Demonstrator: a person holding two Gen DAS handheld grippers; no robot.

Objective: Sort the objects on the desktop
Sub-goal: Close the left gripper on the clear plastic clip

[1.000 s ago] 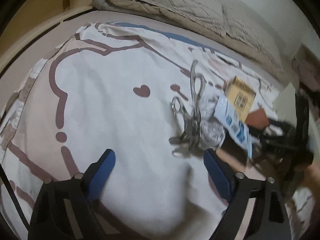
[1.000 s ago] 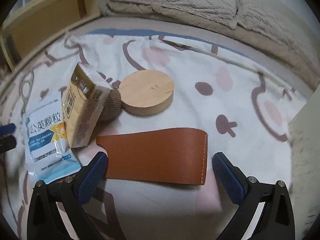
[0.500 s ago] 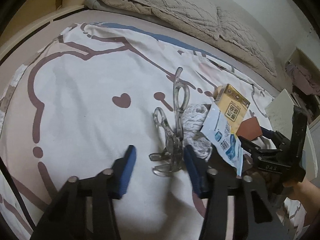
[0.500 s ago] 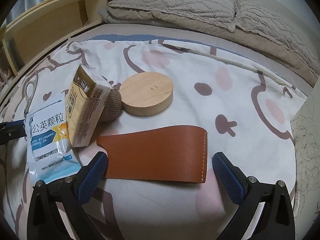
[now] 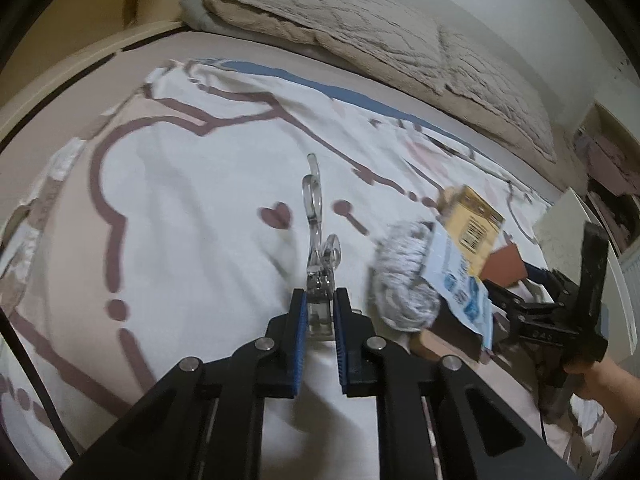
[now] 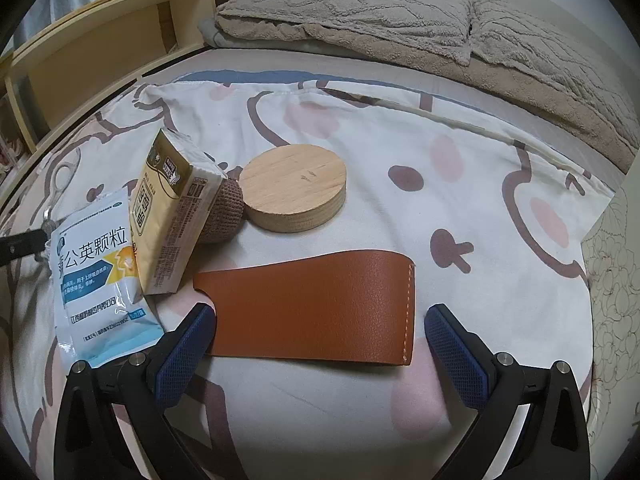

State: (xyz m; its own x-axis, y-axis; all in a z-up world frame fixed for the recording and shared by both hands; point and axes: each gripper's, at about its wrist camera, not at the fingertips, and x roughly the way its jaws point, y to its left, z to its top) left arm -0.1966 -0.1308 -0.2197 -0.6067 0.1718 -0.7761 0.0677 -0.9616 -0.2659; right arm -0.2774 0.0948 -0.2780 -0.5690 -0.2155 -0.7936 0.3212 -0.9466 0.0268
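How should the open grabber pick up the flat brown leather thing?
Probably by its near long edge. The brown leather sleeve lies flat on the bedsheet, too thin to squeeze from above, and it nearly fills the gap between the open right gripper fingers. Come in low from the front, slide one finger under that edge and pinch top against bottom.

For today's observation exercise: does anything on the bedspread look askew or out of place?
The yellow tissue pack stands tilted, propped against the knitted ball and overlapping the blue-and-white sachet. The rest lies flat, and the left gripper is clamped on the clear clip.
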